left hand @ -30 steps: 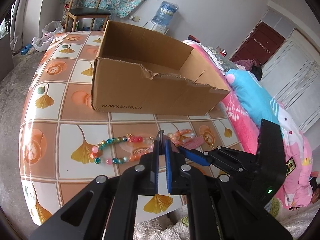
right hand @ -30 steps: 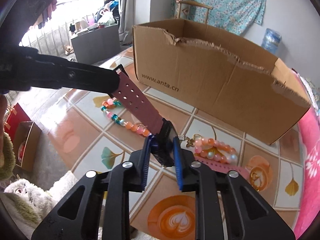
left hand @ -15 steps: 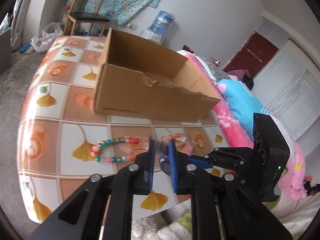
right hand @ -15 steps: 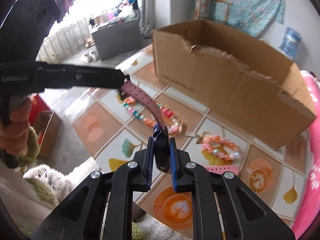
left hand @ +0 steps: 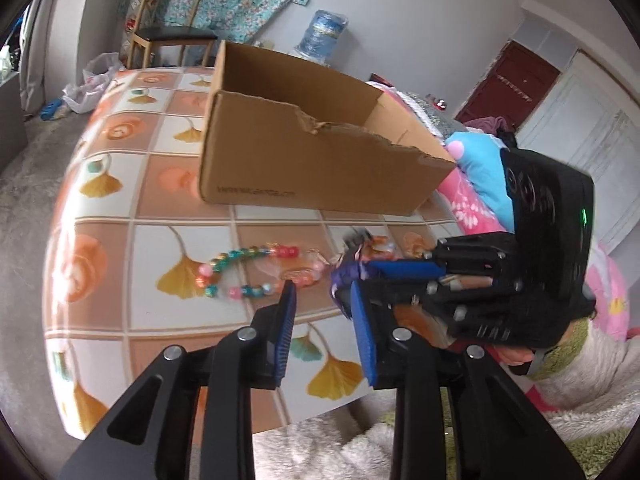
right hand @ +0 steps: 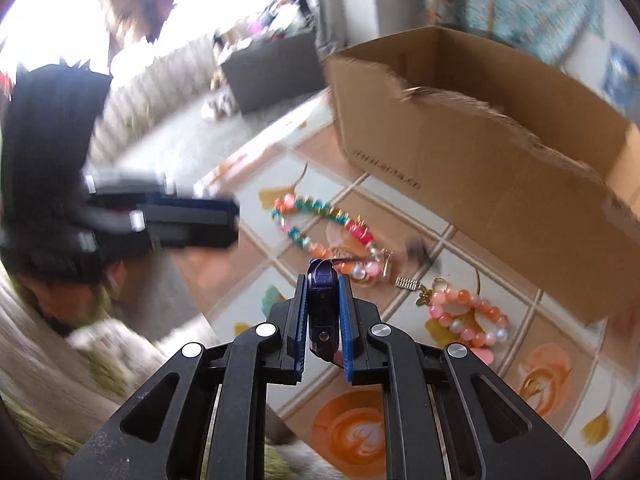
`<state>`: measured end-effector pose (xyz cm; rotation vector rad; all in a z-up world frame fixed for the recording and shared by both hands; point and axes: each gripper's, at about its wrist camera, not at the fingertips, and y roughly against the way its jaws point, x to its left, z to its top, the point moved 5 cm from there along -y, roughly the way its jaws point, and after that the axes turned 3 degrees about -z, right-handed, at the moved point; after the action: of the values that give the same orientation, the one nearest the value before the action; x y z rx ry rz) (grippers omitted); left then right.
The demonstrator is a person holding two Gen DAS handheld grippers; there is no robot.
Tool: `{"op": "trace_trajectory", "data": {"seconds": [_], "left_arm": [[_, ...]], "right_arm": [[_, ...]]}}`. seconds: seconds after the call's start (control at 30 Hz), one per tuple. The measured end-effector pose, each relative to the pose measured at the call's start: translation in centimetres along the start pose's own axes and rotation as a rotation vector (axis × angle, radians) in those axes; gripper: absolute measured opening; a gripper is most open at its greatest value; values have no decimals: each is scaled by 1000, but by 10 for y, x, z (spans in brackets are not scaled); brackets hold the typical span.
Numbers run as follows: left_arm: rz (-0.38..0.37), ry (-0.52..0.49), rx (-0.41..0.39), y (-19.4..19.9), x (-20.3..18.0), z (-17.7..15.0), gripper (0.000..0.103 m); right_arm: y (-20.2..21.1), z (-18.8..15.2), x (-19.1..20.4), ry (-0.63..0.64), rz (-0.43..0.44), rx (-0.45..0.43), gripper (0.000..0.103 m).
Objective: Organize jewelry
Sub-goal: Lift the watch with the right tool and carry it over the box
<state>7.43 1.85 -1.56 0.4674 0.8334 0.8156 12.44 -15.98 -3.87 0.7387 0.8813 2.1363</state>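
The right gripper [right hand: 322, 316] clenched a dark purple watch [right hand: 321, 304] above the bench's [left hand: 184, 316] near edge, the left gripper's [left hand: 322, 334] fingers had just been opening, empty, and the cardboard box [left hand: 320, 160] behind the bead strings [right hand: 324, 232] showed nothing inside.

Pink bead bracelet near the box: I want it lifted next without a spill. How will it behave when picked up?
The pink bead bracelet is a strung loop, so probably floppy and sagging from one grip point. Its round beads may slip between pads. The butterfly charm would likely dangle.
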Motion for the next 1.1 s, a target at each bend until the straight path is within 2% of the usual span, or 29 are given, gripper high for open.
{"op": "trace_trajectory", "data": {"seconds": [0.1, 0.2, 0.27, 0.43, 0.57, 0.63, 0.7, 0.83, 0.9, 1.0, 1.07, 1.1], "left_arm": [[-43, -20, 8, -4, -8, -1, 40], [-80, -82, 16, -12, -24, -2, 52], [-90, -132, 24, -22, -37, -3, 56], [-44, -266, -13, -52, -66, 3, 60], [-46, -285, -45, -65, -75, 10, 59], [-63, -271, -57, -64, -76, 12, 47], [-74, -254, -51, -62, -75, 14, 22], [-69, -251, -39, -55, -74, 13, 20], [-56, -282, -40, -51, -78, 13, 19], [-47, -342, -44, -42, -87, 13, 18], [-44, -381, -43, -38, -93, 13, 17], [-48, -400, -39, -38, -96, 12, 16]], "right_arm": [[16, 6, -20, -170, 63, -60, 13], [32, 7, -36, -350, 153, -134, 13], [39, 6, -42, -443, 209, -180, 13], [44, 4, -44, -562, 284, -233, 13], [46, 2, -41, -606, 306, -261, 13], [46, 3, -44, -612, 281, -270, 13], [47, 0, -49, -643, 291, -277, 13], [38, -4, -54, -730, 404, -287, 13], [34, -5, -56, -782, 478, -291, 18], [27, -7, -58, -842, 573, -303, 29], [26, -6, -59, -872, 649, -313, 41], [31, -5, -62, -881, 670, -318, 42]]}}
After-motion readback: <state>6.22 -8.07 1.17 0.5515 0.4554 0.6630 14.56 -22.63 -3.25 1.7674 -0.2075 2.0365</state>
